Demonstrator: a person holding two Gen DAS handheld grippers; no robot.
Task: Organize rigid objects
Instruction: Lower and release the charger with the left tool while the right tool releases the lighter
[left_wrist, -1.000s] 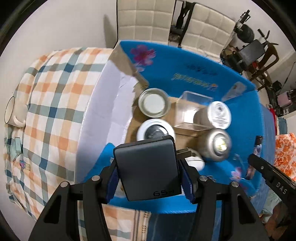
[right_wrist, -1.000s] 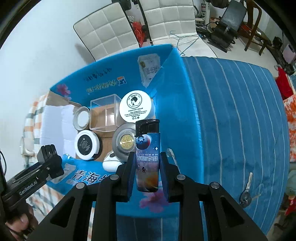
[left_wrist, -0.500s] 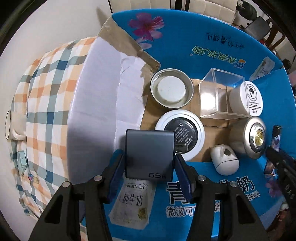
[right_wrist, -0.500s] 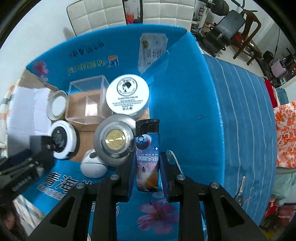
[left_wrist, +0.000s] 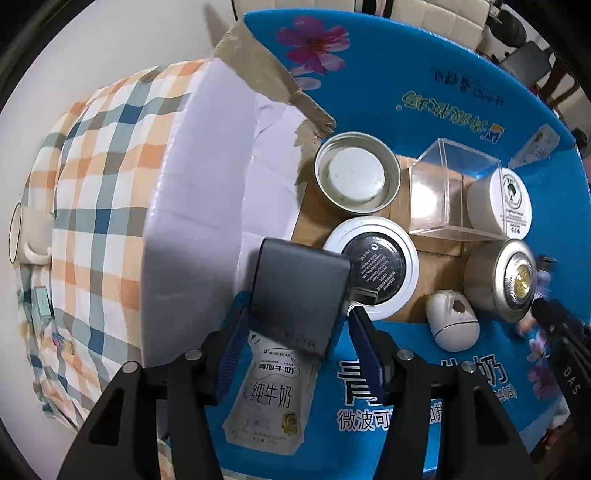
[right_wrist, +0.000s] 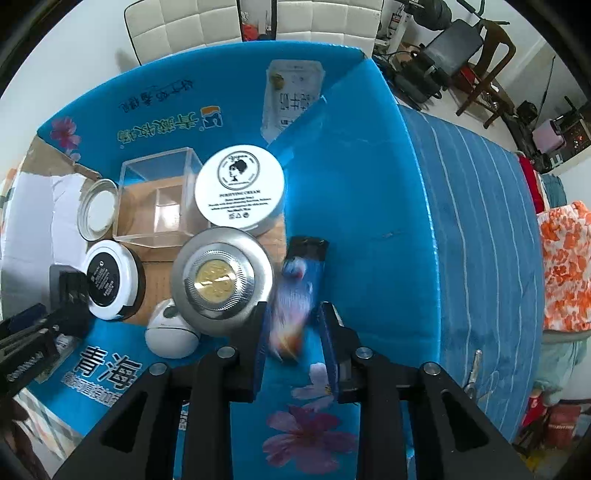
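We have both grippers over the blue box (right_wrist: 369, 192), because that is where the rigid things are being gathered. Our left gripper (left_wrist: 297, 332) has its jaws spread, and the grey charger (left_wrist: 299, 291) sits tilted between them, apparently loose, at the box's left wall beside the black-lidded jar (left_wrist: 373, 267). Our right gripper (right_wrist: 295, 332) is spread too; the lighter (right_wrist: 295, 295) is blurred between the fingers, seemingly dropping free against the right wall next to the silver tin (right_wrist: 221, 282). Inside the box we also see a white cream jar (right_wrist: 240, 184), a clear cube (right_wrist: 159, 199), an open lid (left_wrist: 356, 177) and a small white egg-shaped thing (left_wrist: 452, 321). Both releases look deliberate, filling the free edges.
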